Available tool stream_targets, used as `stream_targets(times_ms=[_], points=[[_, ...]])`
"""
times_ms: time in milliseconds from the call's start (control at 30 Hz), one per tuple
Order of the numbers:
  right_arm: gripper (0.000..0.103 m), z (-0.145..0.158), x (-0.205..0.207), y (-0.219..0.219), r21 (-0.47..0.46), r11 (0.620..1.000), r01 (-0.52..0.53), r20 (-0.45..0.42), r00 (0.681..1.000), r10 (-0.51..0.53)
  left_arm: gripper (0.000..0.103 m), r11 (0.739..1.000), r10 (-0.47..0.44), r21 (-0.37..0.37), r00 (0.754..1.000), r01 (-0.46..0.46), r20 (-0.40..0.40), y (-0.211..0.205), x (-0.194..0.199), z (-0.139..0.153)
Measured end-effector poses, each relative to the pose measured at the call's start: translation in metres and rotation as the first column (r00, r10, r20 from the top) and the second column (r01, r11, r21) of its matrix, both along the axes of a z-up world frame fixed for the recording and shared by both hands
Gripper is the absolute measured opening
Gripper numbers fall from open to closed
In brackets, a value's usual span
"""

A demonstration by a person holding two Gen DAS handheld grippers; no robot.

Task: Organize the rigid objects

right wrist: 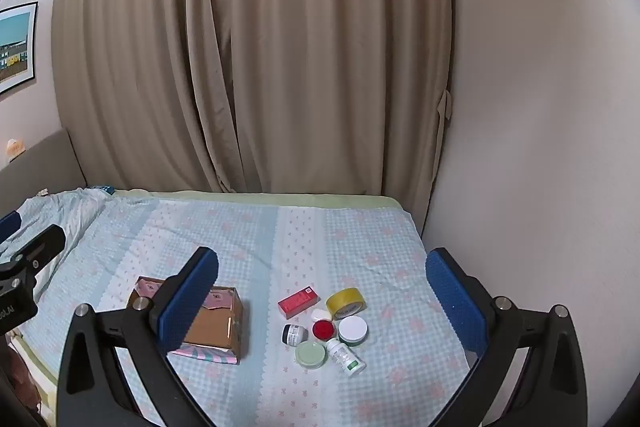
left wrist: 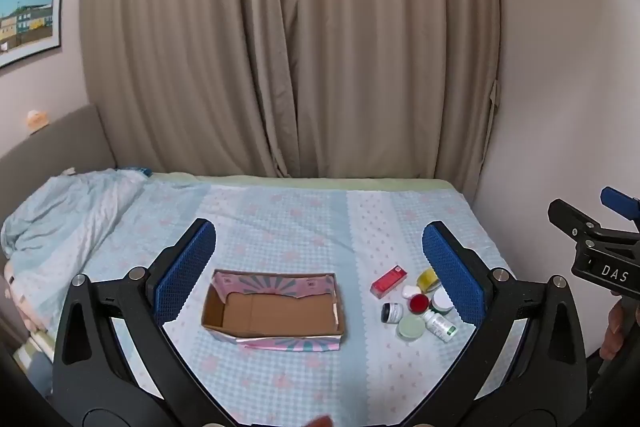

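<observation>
Right wrist view: right gripper (right wrist: 322, 301) is hovering nearer the jar cluster (right wrist: 324, 331), left gripper (left wrist: 320, 267) facing the box (left wrist: 274, 311), both sets of fingers gaping wide, empty.

Soft, even indoor light fills both my views, with faint shadows and no glare. The fisheye bends the curtain (left wrist: 288, 43) and darkens the corners; the edges look slightly blurred.
</observation>
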State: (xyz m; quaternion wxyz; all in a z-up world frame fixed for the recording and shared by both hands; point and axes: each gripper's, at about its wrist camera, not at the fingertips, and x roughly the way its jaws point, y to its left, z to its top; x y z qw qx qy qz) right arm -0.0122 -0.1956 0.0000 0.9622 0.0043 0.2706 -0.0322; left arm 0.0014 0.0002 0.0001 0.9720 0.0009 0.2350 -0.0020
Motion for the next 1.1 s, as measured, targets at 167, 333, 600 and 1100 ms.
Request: stream_targets(times_ms=[167,333,600,1100], points=[[0.103,-0.001,0.0,0.0,-0.002,1.0,-0.001,0.014,1.0,0.001,0.103,1.0,-0.004,0.008,1.0,0.004,-0.009,-0.005,0.01,0.002],[0.103,-0.002,0.0,0.001,-0.007,1.0,0.001,0.012,1.0,-0.001,0.103,1.0,-0.008,0.004,1.0,0.008,0.018,-0.004,0.006,0.0],[0.103,-0.001,0.0,0.0,-0.009,1.0,-0.001,0.009,1.0,0.001,0.103,1.0,-0.027,-0.011,0.999,0.027,0.019,0.009,-0.004,0.003],[0.103,-0.001,0.0,0.002,-0.012,1.0,0.001,0.006,1.0,-0.001,0.103,0.999,-0.032,-0.011,0.999,0.033,0.006,0.013,-0.001,-0.002]])
